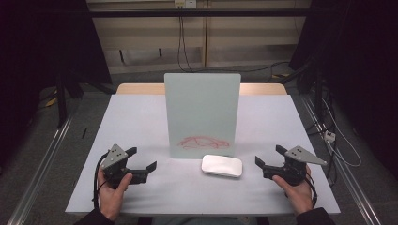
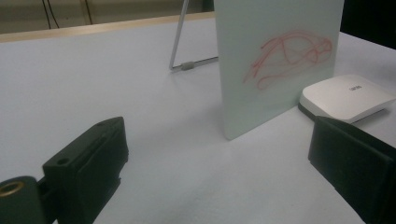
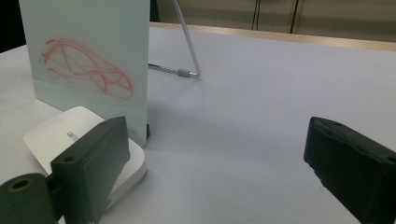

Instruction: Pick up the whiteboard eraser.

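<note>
A pale green board (image 1: 202,115) stands upright at the middle of the table, with red scribbles (image 1: 202,142) low on its face. A white flat eraser (image 1: 222,165) lies just in front of it, to the right. My left gripper (image 1: 141,158) rests at the front left, open, holding nothing. My right gripper (image 1: 269,155) sits at the front right, open and empty, beside the eraser. The left gripper view has the board (image 2: 275,60), scribbles (image 2: 292,56) and eraser (image 2: 345,97) ahead to the right. The right gripper view has the board (image 3: 88,56) and eraser (image 3: 70,140) at left.
The table (image 1: 141,122) has a light grey top with a wooden strip at the far edge. A wire stand (image 2: 180,46) props the board from behind, also seen as a wire stand (image 3: 184,42). Cables and dark frames lie on the floor around the table.
</note>
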`<state>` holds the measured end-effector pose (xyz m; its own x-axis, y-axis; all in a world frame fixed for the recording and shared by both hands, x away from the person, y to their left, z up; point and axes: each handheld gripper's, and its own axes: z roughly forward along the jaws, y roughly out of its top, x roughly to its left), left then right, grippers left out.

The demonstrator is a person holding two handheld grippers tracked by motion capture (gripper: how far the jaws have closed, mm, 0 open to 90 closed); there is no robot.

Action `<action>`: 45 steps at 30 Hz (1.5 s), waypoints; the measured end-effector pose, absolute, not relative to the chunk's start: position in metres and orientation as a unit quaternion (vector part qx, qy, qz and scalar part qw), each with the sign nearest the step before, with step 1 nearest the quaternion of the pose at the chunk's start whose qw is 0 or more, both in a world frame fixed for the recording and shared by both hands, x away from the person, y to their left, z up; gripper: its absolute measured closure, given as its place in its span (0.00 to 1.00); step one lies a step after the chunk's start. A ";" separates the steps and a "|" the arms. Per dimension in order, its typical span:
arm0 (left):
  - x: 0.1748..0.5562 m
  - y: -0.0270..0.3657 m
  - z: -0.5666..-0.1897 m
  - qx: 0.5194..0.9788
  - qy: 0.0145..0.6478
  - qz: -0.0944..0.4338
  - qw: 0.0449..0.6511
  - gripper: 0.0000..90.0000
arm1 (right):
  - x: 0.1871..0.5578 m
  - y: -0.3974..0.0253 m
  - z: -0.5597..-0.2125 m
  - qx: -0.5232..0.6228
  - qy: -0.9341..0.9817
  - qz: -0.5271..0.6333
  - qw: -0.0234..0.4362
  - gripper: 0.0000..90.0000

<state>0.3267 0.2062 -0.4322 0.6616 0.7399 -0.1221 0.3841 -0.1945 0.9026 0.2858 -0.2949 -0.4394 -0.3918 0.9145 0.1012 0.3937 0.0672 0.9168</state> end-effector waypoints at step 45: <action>0.328 0.207 -0.434 0.757 0.378 0.162 0.508 0.05 | 0.288 -0.266 -0.436 0.426 0.753 0.470 0.175 0.14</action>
<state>0.3276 0.2066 -0.4342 0.6616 0.7367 -0.1397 0.4086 -0.1980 0.8910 0.2878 -0.2664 -0.4365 -0.5753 0.8062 0.1377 0.4785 0.1952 0.8561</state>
